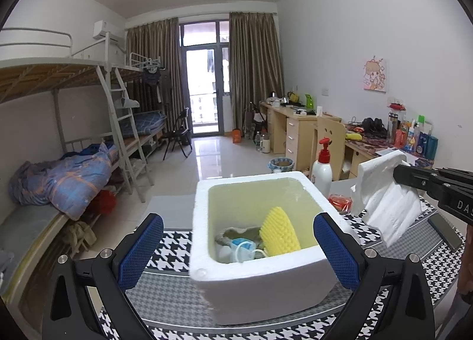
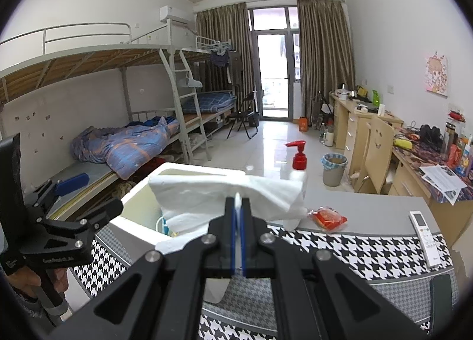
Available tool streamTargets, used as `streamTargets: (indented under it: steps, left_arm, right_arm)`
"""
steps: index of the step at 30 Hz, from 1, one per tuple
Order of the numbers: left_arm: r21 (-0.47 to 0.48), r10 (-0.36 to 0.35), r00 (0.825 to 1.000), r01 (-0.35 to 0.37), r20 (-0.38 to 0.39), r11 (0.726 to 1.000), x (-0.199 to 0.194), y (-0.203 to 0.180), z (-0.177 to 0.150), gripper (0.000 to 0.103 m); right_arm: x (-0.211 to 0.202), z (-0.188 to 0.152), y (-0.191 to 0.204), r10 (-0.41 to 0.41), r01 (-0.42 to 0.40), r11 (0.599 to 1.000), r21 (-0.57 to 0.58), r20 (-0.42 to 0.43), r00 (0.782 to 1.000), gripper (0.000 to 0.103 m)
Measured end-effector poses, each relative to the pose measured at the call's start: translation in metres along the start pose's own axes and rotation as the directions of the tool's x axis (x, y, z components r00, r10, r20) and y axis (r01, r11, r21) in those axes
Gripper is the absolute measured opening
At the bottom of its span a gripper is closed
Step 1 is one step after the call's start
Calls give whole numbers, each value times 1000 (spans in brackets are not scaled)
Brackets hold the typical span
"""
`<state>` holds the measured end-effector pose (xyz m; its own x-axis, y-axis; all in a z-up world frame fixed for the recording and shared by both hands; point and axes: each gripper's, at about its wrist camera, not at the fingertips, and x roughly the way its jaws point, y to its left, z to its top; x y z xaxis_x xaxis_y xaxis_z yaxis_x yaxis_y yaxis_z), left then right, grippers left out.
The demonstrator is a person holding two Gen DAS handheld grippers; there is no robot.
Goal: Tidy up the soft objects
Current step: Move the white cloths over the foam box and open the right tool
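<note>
A white foam box (image 1: 260,289) stands on the houndstooth table cover. In it lie a yellow sponge (image 1: 280,231), a blue face mask (image 1: 241,246) and a grey cloth (image 1: 236,233). My left gripper (image 1: 238,248) is open, its blue pads on either side of the box. My right gripper (image 2: 238,206) is shut on a white paper towel (image 2: 224,195) and holds it above the table at the box's right rim (image 2: 139,221). The towel also shows in the left wrist view (image 1: 387,195), with the right gripper (image 1: 397,174) on it.
A white pump bottle with a red top (image 2: 297,174) stands behind the box. A red packet (image 2: 326,218) and a white remote (image 2: 425,239) lie on the table (image 2: 369,212) to the right. Bunk beds are at left, desks at right.
</note>
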<state>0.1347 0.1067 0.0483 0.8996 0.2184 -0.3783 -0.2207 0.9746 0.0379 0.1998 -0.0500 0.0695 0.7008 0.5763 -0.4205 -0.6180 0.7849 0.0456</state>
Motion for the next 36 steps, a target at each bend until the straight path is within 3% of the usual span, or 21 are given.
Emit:
streamTargets:
  steps: [36]
  left_arm:
    - [-45, 112, 994, -113, -6, 993, -17, 58, -27, 102]
  right_arm:
    - [62, 18, 49, 81, -84, 996, -34, -76, 994, 4]
